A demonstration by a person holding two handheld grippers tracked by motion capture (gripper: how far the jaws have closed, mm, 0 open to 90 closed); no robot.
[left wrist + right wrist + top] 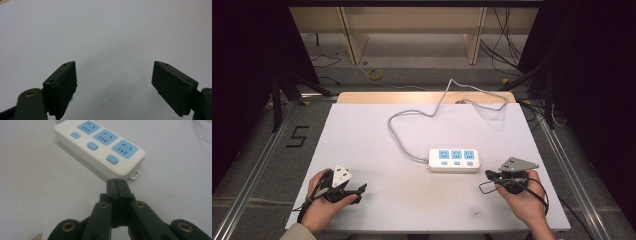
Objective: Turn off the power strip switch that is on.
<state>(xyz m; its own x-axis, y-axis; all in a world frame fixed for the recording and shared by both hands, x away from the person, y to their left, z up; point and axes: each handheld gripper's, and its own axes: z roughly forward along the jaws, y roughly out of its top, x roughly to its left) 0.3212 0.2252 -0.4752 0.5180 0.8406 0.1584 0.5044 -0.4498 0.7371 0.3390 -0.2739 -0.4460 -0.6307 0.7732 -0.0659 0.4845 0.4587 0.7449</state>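
With my right claw [116, 182] pressed shut on nothing and aimed at the near end of the power strip [100, 147] lying mid-table, I should probably use the closed tips to press a switch squarely, my left claw [113, 82] idling open.

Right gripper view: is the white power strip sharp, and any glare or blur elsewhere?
Right gripper view: the white three-socket power strip with blue faces is fairly sharp; the shut right gripper is softer toward the bottom. High view: bright patch on the table's wooden far edge, dark sides. Left gripper view: the open left gripper casts a faint soft shadow.
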